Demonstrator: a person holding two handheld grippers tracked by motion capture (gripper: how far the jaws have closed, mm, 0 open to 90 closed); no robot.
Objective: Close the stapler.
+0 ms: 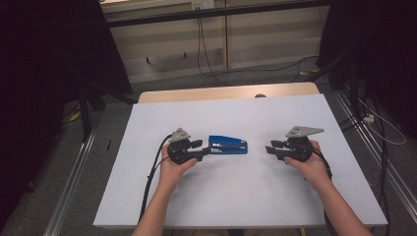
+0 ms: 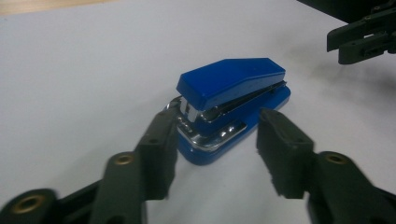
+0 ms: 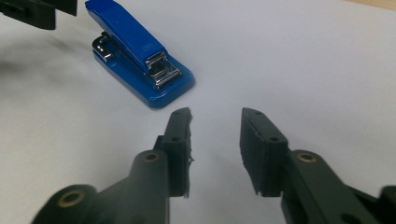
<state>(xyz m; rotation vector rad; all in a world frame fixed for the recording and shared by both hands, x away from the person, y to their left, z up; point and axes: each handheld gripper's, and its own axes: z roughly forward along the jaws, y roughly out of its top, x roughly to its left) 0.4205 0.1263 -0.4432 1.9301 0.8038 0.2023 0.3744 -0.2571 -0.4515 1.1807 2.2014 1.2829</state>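
The blue stapler (image 1: 227, 145) lies flat near the middle of the white tabletop (image 1: 246, 201), and judging by that nothing is gripped yet: the left gripper (image 1: 202, 149) has its jaws spread at the stapler's left end, one tip touching or just beside it, while the right gripper (image 1: 269, 147) waits apart on the right with jaws also spread and empty. The left gripper view shows the stapler's chrome mouth (image 2: 205, 133) facing that gripper, which the high view cannot resolve; the right gripper view shows the hinge end (image 3: 161, 70).

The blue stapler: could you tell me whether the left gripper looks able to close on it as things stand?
Probably yes. The left gripper is open, its jaws standing either side of the near end of the blue stapler, with nothing between them. The right gripper waits apart.
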